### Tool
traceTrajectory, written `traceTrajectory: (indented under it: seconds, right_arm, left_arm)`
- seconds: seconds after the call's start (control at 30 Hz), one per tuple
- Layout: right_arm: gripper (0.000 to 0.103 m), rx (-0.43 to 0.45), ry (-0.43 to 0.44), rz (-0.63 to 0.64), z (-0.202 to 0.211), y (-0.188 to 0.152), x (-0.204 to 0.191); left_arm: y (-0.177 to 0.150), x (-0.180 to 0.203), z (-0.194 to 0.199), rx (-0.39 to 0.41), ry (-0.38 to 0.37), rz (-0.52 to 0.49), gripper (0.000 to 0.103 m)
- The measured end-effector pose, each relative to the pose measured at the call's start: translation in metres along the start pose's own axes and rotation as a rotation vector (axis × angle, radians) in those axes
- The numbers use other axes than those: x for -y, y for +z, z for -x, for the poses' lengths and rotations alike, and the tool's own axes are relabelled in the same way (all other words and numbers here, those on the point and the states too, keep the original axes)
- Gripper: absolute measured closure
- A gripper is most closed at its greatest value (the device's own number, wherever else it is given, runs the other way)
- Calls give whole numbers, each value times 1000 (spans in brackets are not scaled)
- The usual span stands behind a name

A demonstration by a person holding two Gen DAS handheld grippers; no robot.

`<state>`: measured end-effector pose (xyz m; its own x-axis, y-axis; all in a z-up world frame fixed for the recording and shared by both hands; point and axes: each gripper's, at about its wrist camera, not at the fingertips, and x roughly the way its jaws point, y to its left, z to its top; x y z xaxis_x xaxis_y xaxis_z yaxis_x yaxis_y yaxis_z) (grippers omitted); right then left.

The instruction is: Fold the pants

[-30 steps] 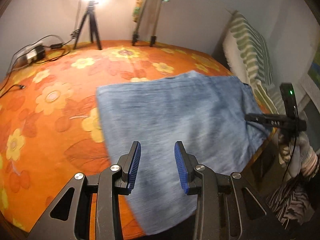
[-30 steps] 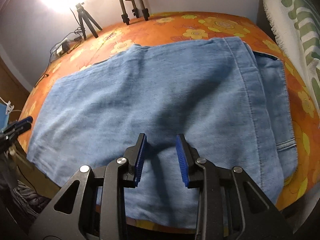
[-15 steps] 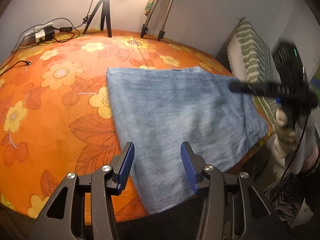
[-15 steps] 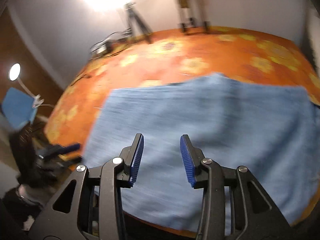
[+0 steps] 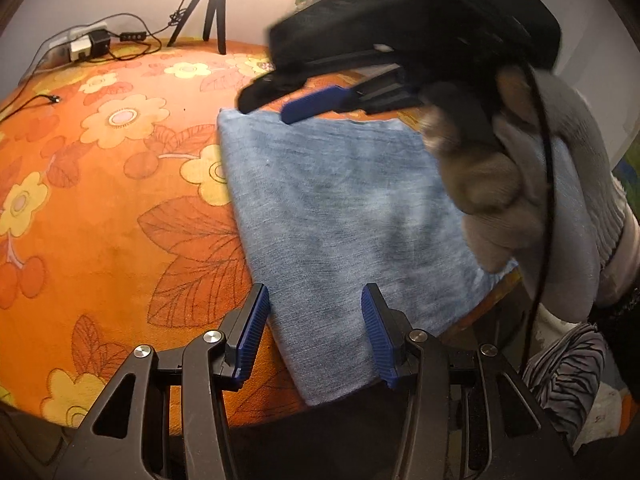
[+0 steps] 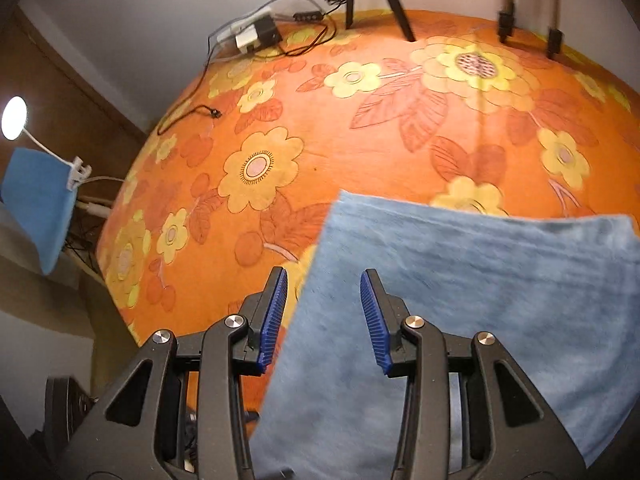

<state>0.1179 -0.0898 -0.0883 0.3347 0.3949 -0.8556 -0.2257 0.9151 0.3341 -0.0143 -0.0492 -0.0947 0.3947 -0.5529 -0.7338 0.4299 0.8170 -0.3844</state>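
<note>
Right tool point(image 5: 308, 106) now across pants point(image 5: 352, 216)

Pants point(image 5: 344, 208) faded light blue; bedspread point(image 5: 100, 184) orange, yellow flowers; claw pads point(image 6: 273, 316) blue.

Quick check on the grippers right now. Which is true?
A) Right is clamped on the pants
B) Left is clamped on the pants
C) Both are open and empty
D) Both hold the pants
C: the left gripper and right gripper both gape with nothing between the pads, above the folded pants.
</note>
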Motion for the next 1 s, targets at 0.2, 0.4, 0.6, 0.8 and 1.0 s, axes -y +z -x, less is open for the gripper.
traceTrajectory:
  seconds: [0.2, 0.4, 0.6, 0.8, 1.0]
  right_arm:
    - [63, -57, -51, 14, -22, 17, -11]
    - [63, -128, -129, 26, -45, 29, -13]
    - [61, -182, -191, 117, -65, 29, -24]
    - [76, -182, -230, 129, -63, 28, -24]
    - [95, -141, -179, 72, -50, 23, -15]
  left_arm:
    - [-4, -7, -4, -19, -20, 42, 48]
    - [-6, -9, -2, -13, -28, 53, 45]
    - [-4, -2, -7, -13, -30, 32, 35]
    - [-3, -2, -9, 0, -88, 53, 20]
    - [-1, -10, -11, 10, -135, 104, 14]
